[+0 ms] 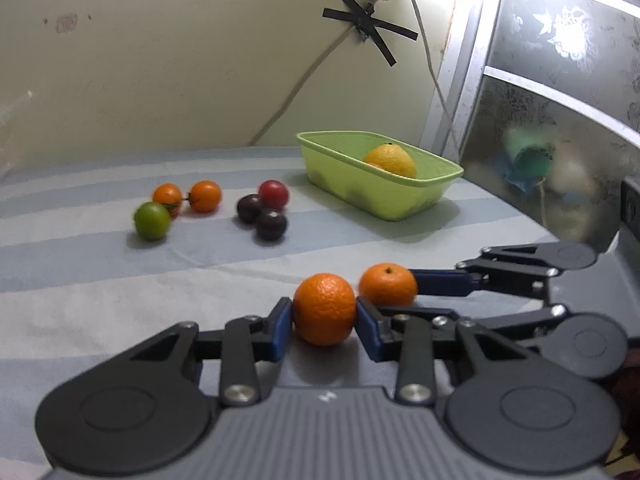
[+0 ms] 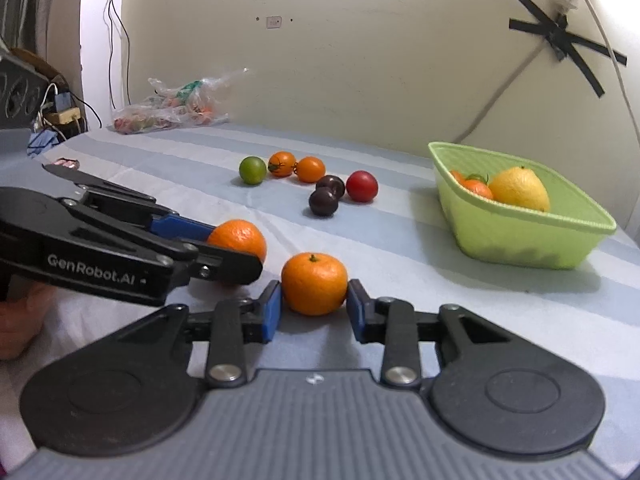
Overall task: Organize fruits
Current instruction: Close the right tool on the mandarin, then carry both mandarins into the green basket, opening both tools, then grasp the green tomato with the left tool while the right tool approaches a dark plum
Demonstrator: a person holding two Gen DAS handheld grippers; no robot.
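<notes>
My left gripper [image 1: 324, 320] is shut on a bumpy orange [image 1: 325, 309], low over the striped cloth; it also shows in the right wrist view [image 2: 238, 238]. My right gripper [image 2: 314, 306] is shut on a smoother orange [image 2: 315, 284], seen beside the first in the left wrist view [image 1: 388, 285]. A light green basket [image 1: 440, 178] stands at the back right and holds a yellow citrus fruit [image 1: 392, 160] and a small orange tomato [image 2: 476, 188].
Loose on the cloth lie a green fruit [image 1: 152, 221], two small orange tomatoes [image 1: 205, 196], two dark plums [image 1: 271, 225] and a red fruit [image 1: 273, 194]. A plastic bag of produce [image 2: 172, 108] lies by the wall. A patterned panel [image 1: 560, 120] stands at the right.
</notes>
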